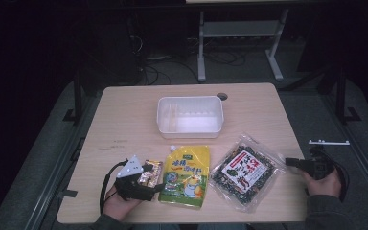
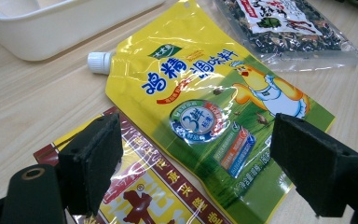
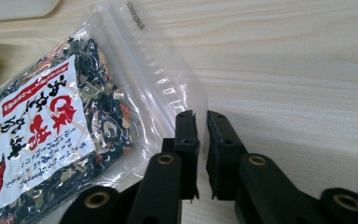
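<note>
R gripper [image 3: 202, 122] at table's 4 o'clock, jaws nearly shut, prob. pinching clear edge of dried-veg bag [image 3: 51, 135]; L gripper [image 2: 205, 168] at 7 o'clock, jaws wide, empty, over red-gold packet [image 2: 140, 196] & yellow spout pouch [image 2: 200, 107]; white tub [image 1: 190, 116] at 12.

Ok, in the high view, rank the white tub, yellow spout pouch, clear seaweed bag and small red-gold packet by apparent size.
1. white tub
2. clear seaweed bag and yellow spout pouch: too alike to rank
3. small red-gold packet, partly hidden by the left gripper
</note>
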Motion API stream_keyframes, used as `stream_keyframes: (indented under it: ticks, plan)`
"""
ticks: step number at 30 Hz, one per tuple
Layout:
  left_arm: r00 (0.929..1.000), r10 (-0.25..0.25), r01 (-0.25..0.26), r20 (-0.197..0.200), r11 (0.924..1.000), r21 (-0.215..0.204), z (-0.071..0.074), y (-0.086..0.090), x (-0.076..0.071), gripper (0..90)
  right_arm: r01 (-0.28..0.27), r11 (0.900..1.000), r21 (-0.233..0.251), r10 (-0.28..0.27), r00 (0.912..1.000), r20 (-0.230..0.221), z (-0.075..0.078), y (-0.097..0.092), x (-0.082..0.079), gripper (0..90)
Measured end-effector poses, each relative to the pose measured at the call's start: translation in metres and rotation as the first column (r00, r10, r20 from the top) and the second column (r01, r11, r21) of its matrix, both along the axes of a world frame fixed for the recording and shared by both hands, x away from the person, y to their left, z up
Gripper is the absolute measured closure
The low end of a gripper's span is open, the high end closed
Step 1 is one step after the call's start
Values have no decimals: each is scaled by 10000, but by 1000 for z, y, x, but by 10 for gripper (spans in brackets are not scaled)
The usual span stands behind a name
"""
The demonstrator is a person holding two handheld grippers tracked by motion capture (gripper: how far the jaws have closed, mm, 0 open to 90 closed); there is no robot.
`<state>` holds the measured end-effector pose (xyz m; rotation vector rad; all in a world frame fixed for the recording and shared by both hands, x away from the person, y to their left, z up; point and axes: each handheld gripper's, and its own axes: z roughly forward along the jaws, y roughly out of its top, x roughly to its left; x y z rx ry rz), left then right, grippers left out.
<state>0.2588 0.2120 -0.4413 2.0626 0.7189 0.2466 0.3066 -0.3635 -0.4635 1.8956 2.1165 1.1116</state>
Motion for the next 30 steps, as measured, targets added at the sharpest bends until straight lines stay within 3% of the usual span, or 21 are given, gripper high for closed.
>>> stream_keyframes:
  ticks: [6,16,20,30]
  plan:
    - [10000,7,-7,-25,10000,12,0,0,0,166,45,9999,97,-47,9999,159,3,-2,-2,893]
    - [9991,-255,248,-324,9995,-219,3,-9,2,172,-137,9998,-139,146,9979,627,20,1,-8,897]
    - [9975,-579,571,-397,9982,-195,8,-24,4,173,-365,9991,-238,390,9923,1176,42,4,-13,898]
    - [9870,-1478,1481,-633,9890,4,14,-70,16,174,-818,9961,-328,867,9774,1928,80,9,-18,898]
